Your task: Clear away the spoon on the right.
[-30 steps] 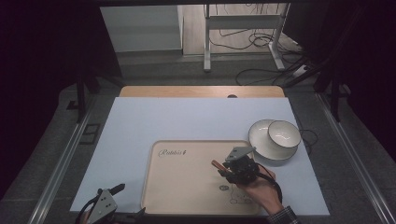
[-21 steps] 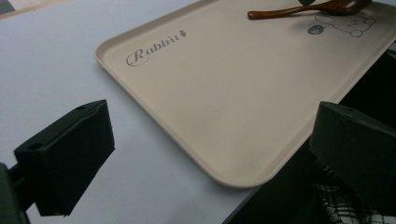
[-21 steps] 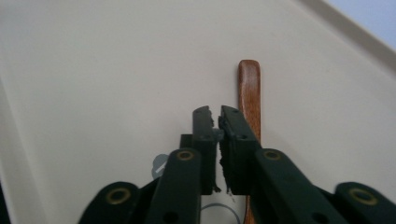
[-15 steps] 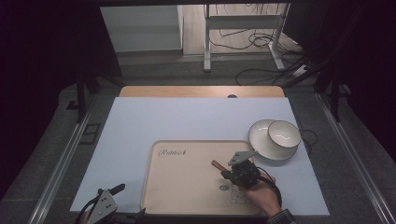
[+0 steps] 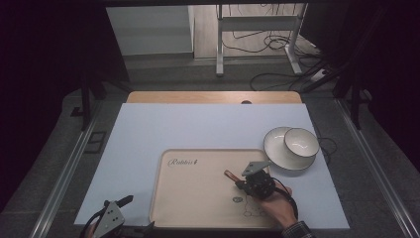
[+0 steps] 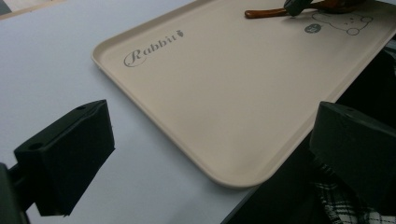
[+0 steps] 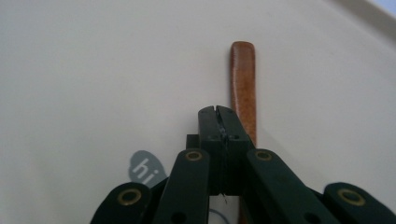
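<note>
Tray (image 5: 198,198): spoon (image 7: 243,79) beside right gripper (image 7: 218,112)

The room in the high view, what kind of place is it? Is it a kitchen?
Probably not a kitchen; it looks like a lab or workshop. The table stands in a dark metal frame, loose cables trail over the floor behind it, and a bare desk stand is at the back.

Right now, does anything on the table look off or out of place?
Yes: the right gripper has shut with nothing between its jaws, while the brown spoon lies flat on the tray just beside them, ungripped. Nothing looks spilled or broken.
</note>
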